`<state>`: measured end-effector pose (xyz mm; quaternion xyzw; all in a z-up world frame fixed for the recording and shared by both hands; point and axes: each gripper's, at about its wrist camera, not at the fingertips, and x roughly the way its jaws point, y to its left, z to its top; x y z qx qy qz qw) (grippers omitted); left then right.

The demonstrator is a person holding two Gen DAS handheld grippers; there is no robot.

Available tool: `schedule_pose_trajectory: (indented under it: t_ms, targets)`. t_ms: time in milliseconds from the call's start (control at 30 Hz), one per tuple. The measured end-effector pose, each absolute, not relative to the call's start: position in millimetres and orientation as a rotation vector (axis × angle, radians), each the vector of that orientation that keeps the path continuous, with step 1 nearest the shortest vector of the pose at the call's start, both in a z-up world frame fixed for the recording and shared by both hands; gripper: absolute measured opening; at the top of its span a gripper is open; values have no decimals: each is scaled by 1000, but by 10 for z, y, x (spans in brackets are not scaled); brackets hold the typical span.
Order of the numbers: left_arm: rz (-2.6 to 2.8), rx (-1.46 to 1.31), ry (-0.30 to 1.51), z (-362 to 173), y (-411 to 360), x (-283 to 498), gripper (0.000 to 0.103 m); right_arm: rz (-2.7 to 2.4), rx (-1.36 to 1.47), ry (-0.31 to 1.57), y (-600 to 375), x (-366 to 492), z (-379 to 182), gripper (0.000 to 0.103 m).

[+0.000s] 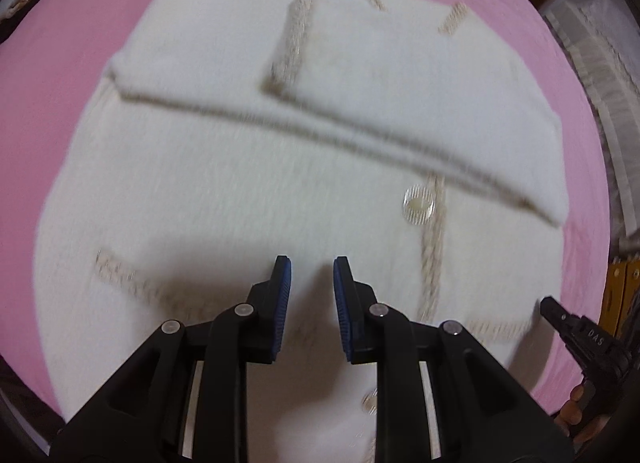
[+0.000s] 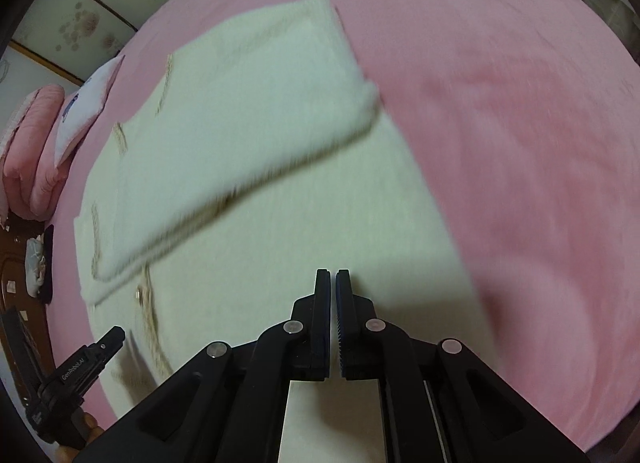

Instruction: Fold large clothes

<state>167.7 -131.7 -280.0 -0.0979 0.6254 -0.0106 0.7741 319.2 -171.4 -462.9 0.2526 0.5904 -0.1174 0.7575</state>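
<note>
Cardigan: the fluffy white knit cardigan with beige braid trim (image 1: 248, 191) lies flat on the pink bed sheet (image 1: 72, 63), with a sleeve folded across its middle.
Button: a round pearly button (image 1: 419, 205) sits by the braid strip down the front.
Left tongs: the left tongs (image 1: 312, 283) hang over the cardigan's near edge, released, gripping nothing.
Right tongs: the right tongs (image 2: 333, 283) are over the cardigan too, clenched almost together with nothing between them.
Pillows: pink and white pillows (image 2: 36, 135) lie at the bed's far left edge.
</note>
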Motion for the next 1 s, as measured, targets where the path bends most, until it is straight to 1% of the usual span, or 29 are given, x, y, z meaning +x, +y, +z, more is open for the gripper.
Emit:
schedule_pose_trajectory:
  t_ms: [67, 133, 167, 200, 233, 300, 367, 500, 600, 667, 733, 767, 800, 867, 1000]
  targets:
    - [-68, -184, 1377, -2828, -1316, 1524, 19, -269, 567, 1292, -1548, 2966, -4631, 13]
    - [-111, -143, 1399, -2844, -1311, 1347, 19, -280, 585, 1297, -1388, 2728, -4619, 24]
    - [-127, -121, 1413, -2849, -1301, 1243, 19, -280, 597, 1301, -1292, 2615, -4621, 32]
    - [-139, -111, 1420, -2849, -1284, 1161, 19, -283, 603, 1300, -1212, 2510, -4617, 35]
    - [-151, -102, 1428, -2848, -1261, 1061, 19, -290, 604, 1302, -1134, 2419, -4608, 37]
    - [-153, -92, 1441, -2839, -1193, 855, 19, -292, 603, 1311, -980, 2250, -4602, 46]
    - [-145, -101, 1451, -2835, -1117, 696, 19, -281, 606, 1317, -827, 2106, -4607, 52]
    - [-98, -143, 1462, -2830, -905, 365, 19, -235, 571, 1326, -647, 1817, -4586, 57]
    - [-50, -180, 1466, -2878, -690, 177, 19, -214, 501, 1329, -487, 1550, -4597, 58]
    - [-25, -229, 1457, -2822, -583, 69, 20, -204, 507, 1333, -446, 1313, -4571, 58]
    - [-7, -290, 1456, -2751, -457, -77, 27, -214, 531, 1321, -464, 1065, -4501, 58]
    - [4, -307, 1454, -2699, -386, -123, 39, -228, 545, 1310, -478, 908, -4451, 60]
    - [23, -328, 1442, -2648, -316, -207, 48, -239, 559, 1301, -503, 767, -4405, 64]
    - [64, -378, 1396, -2541, -175, -374, 51, -266, 603, 1283, -607, 510, -4304, 66]
    - [128, -479, 1376, -2544, 27, -559, 51, -319, 743, 1255, -926, -51, -4220, 67]
